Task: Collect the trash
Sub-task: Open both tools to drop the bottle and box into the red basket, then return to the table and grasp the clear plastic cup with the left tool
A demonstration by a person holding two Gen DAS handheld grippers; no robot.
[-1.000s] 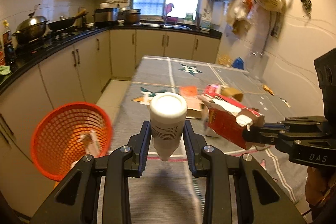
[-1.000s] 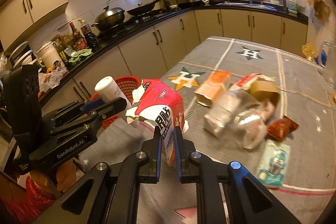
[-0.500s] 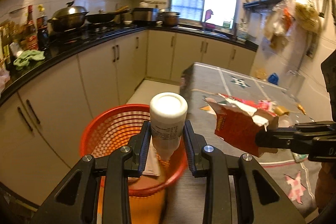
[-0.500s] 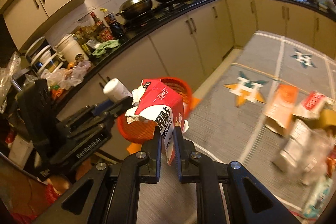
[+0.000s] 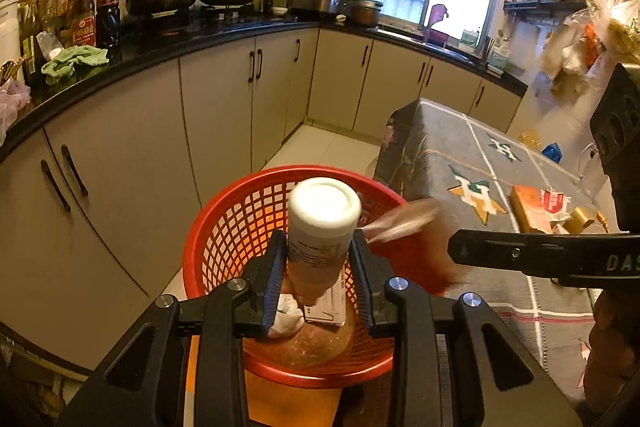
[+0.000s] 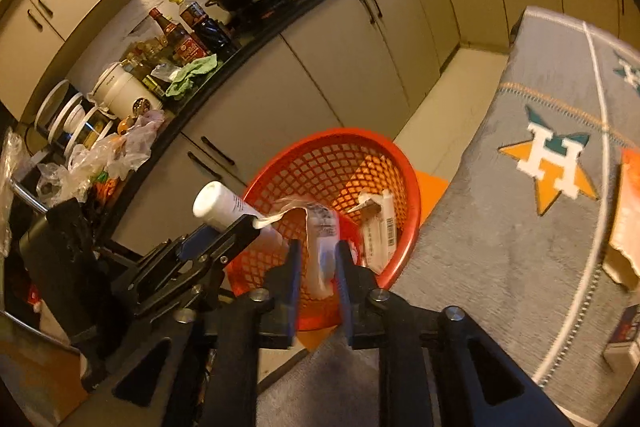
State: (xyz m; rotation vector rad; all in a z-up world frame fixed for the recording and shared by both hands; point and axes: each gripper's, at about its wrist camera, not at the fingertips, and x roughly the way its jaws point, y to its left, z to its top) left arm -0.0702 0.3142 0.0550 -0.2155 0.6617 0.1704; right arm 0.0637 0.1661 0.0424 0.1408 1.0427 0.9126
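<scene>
basket (image 5: 224,223) rim just beside table (image 5: 460,163) edge; cabinets (image 5: 120,179) near.

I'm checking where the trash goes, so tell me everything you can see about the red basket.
The red basket is a round, open-topped bin that looks like plastic, with lattice walls. It stands upright beside the table's corner on something orange, in front of the cabinets. Inside lie a white barcoded carton and crumpled white paper.
</scene>
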